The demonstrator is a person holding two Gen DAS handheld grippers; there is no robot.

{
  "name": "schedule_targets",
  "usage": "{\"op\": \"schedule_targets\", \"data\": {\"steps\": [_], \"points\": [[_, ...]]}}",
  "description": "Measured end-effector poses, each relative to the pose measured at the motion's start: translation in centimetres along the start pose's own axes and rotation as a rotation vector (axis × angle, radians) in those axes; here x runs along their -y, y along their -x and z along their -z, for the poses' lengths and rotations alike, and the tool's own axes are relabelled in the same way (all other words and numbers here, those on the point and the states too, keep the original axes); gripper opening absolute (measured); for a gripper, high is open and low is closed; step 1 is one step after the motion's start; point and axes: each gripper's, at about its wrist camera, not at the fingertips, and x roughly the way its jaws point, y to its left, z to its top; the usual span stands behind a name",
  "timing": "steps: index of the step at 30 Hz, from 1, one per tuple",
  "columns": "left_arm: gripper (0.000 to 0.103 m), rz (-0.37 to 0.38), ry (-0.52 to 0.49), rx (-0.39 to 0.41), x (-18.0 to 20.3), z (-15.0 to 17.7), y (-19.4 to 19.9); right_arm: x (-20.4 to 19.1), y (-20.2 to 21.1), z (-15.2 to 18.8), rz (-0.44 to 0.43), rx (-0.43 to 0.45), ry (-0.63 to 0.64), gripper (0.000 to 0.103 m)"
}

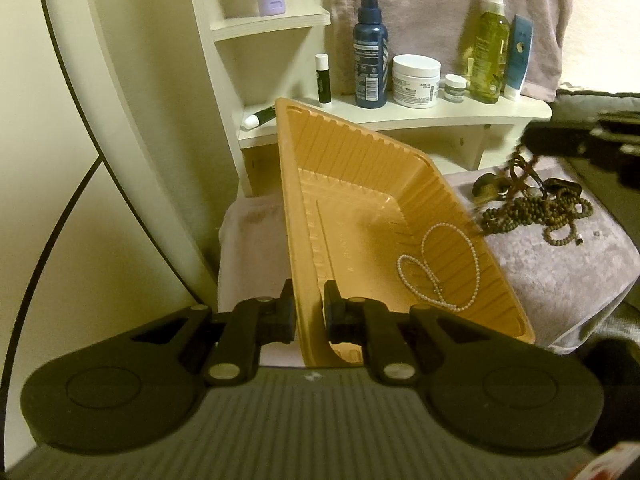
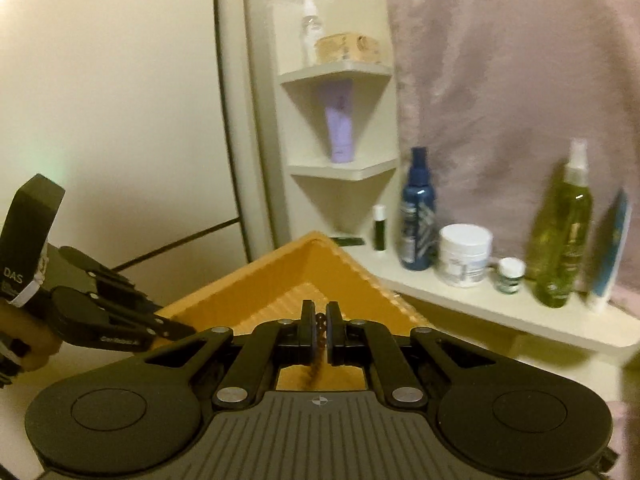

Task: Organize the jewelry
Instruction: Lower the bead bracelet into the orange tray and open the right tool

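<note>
My left gripper [image 1: 308, 304] is shut on the near rim of an orange plastic tray [image 1: 352, 184] and tilts it up. A white pearl necklace [image 1: 440, 264] lies inside the tray. A heap of brown bead necklaces [image 1: 536, 208] lies on the pink cloth to the right of the tray. My right gripper [image 2: 319, 334] is shut on a brown bead strand [image 2: 316, 364] that hangs below the fingers, over the tray [image 2: 304, 300]. The right gripper also shows blurred at the right edge of the left wrist view [image 1: 584, 136], above the bead heap. The left gripper shows at the left of the right wrist view [image 2: 168, 330].
A cream shelf [image 1: 400, 116] behind the tray holds a blue bottle [image 1: 370, 48], a white cream jar [image 1: 416, 80], a small jar, a yellow spray bottle [image 1: 490, 44], a blue tube and a lip balm. A pink towel [image 1: 440, 0] hangs behind. Corner shelves [image 2: 340, 120] hold a lilac tube.
</note>
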Motion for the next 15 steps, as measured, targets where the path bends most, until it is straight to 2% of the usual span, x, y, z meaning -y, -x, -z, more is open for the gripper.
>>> {"op": "schedule_targets", "data": {"steps": [6, 15], "points": [[0.012, 0.001, -0.003, -0.002, 0.0, 0.0, -0.1, -0.6, -2.9, 2.0, -0.034, -0.077, -0.032, 0.004], [0.012, 0.002, -0.004, -0.003, 0.1, 0.0, -0.1, -0.5, -6.0, 5.4, -0.021, -0.24, -0.08, 0.005]]}}
